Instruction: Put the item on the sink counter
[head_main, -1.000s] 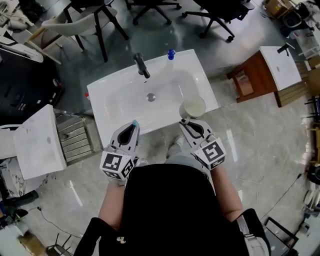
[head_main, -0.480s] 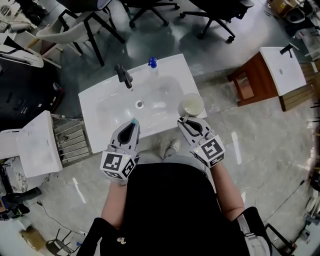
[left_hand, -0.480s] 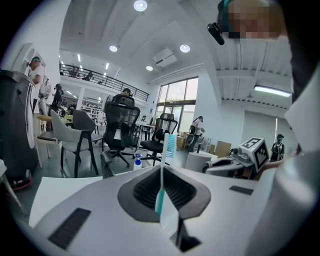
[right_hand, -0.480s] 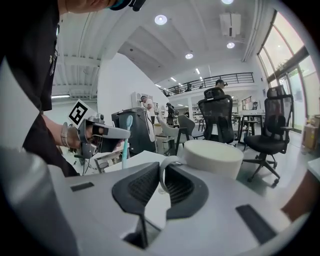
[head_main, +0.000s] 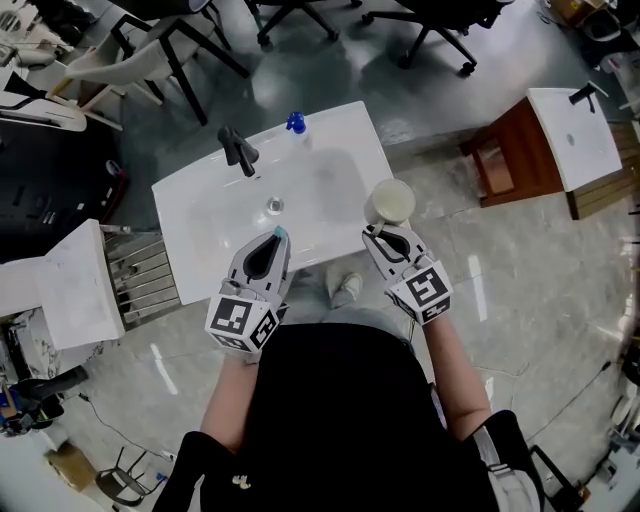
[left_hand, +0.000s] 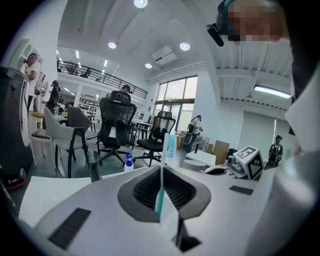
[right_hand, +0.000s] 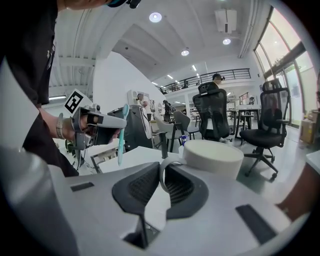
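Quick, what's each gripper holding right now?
Left gripper: shut on the white and teal plastic toothbrush.
Right gripper: shut on the round white mug, by its handle.

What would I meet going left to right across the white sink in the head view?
Black faucet → drain → blue-capped bottle → white mug, held by its handle in the right gripper.

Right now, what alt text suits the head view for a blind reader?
Seen from above, a person faces a white sink, the left tongs shut on a toothbrush and the right tongs holding a mug by its handle at the sink's right edge. A faucet and bottle stand behind.
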